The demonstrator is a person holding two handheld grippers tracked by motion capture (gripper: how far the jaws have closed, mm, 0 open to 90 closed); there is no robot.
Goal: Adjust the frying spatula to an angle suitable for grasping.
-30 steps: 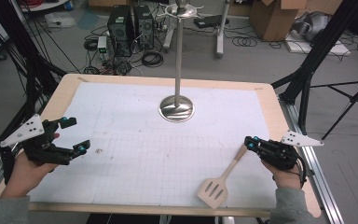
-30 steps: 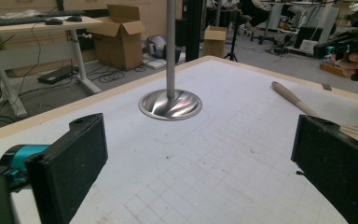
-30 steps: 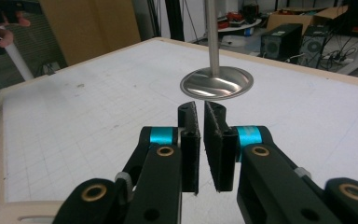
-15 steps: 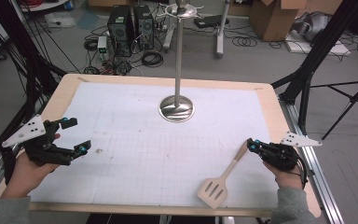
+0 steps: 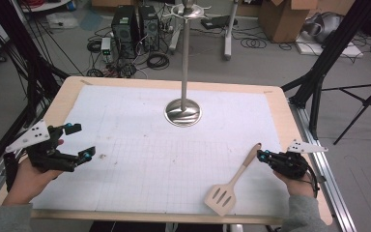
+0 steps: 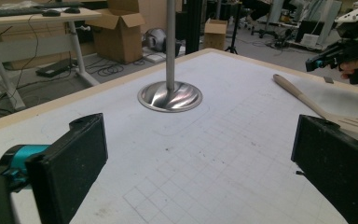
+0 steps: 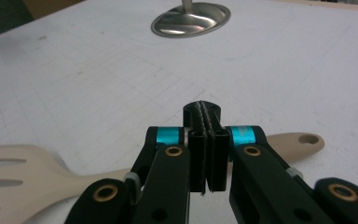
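Note:
A wooden slotted spatula (image 5: 232, 181) lies on the white mat at the front right, its handle pointing up and right. My right gripper (image 5: 261, 154) is shut with nothing between its jaws, right at the handle's far end. In the right gripper view the closed jaws (image 7: 201, 112) sit over the spatula handle (image 7: 298, 140); I cannot tell whether they touch it. My left gripper (image 5: 83, 141) is held open over the mat's left edge, and its wide-apart pads (image 6: 74, 161) frame bare mat.
A metal stand with a round base (image 5: 183, 112) and a tall pole (image 5: 186, 53) rises at the middle back of the mat. The wooden table edge (image 5: 67, 96) rings the mat. Black tripod legs, cables and boxes stand on the floor beyond.
My right gripper has sunk a little toward the end of the spatula handle. The left gripper and the spatula have stayed put.

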